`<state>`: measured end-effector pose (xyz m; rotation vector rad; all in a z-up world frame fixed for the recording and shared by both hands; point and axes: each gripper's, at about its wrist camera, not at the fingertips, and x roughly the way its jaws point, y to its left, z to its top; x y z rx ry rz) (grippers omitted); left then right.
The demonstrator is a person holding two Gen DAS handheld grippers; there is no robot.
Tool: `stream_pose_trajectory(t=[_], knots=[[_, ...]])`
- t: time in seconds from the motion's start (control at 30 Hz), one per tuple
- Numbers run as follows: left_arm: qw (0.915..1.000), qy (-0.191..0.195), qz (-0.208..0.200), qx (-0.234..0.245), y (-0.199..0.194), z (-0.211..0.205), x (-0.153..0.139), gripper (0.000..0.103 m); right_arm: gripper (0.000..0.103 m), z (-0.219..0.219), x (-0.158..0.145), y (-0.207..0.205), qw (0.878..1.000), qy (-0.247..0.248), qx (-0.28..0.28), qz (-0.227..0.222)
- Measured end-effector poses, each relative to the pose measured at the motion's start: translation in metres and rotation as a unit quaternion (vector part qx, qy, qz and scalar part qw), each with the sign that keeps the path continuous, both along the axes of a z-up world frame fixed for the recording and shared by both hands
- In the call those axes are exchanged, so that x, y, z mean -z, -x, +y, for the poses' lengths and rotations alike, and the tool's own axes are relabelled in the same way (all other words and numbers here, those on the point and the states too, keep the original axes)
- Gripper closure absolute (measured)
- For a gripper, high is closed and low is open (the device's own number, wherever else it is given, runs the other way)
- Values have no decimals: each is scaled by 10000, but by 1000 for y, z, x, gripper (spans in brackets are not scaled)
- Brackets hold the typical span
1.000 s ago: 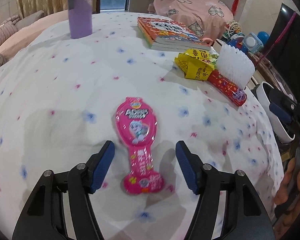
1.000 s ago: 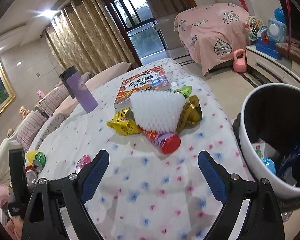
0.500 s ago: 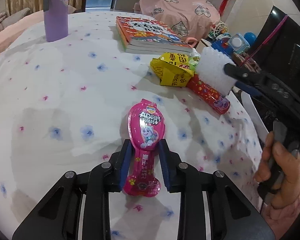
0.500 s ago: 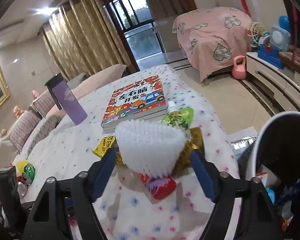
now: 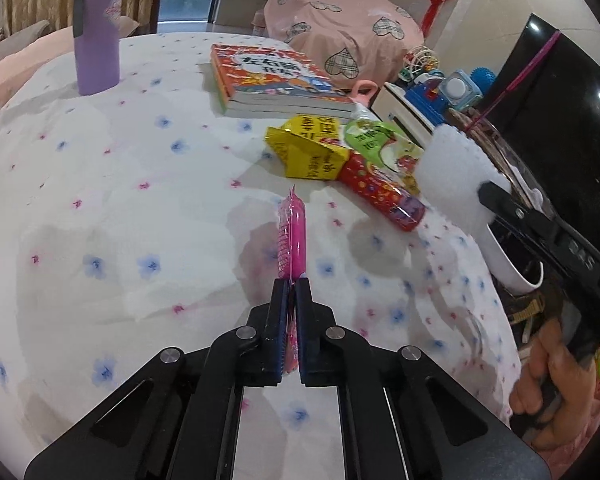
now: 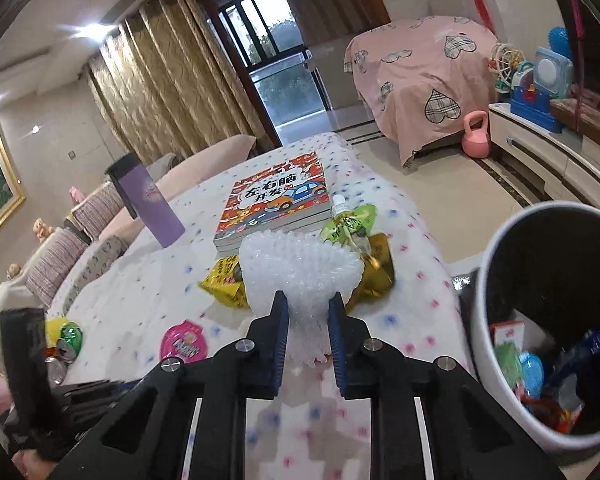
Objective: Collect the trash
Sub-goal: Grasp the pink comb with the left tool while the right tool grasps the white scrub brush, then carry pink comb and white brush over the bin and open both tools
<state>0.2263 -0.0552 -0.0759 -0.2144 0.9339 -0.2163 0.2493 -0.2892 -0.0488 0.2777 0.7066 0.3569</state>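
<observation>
Left view: your left gripper [image 5: 291, 300] has just clenched on the pink wrapper's [image 5: 292, 236] thin tail, lifted above the cloth [image 5: 140, 200]; swing fast and it slips.

Right view: your right gripper [image 6: 308, 316], just closing, squeezes the foam net [image 6: 296, 272] beside the bin [image 6: 496, 264]; springy foam could pop free short of the rim.

Right claw [image 6: 308, 312] pinches white foam netting [image 6: 300, 268], apparently lifted.

Left gripper [image 5: 292, 292], right gripper [image 6: 308, 308]: black frames, silver screws, blue ribbed pads; pink sleeve [image 5: 580, 436]
</observation>
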Motion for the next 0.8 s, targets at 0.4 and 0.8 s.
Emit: stream_pose_trajectory(t=[0.4, 0.8], knots=[[9990, 10, -244, 369, 19, -31, -22, 100, 84, -36, -6, 58, 9991, -258, 328, -66], [9955, 50, -401, 861, 22, -72, -40, 100, 84, -77, -16, 85, 9965, -286, 754, -209]])
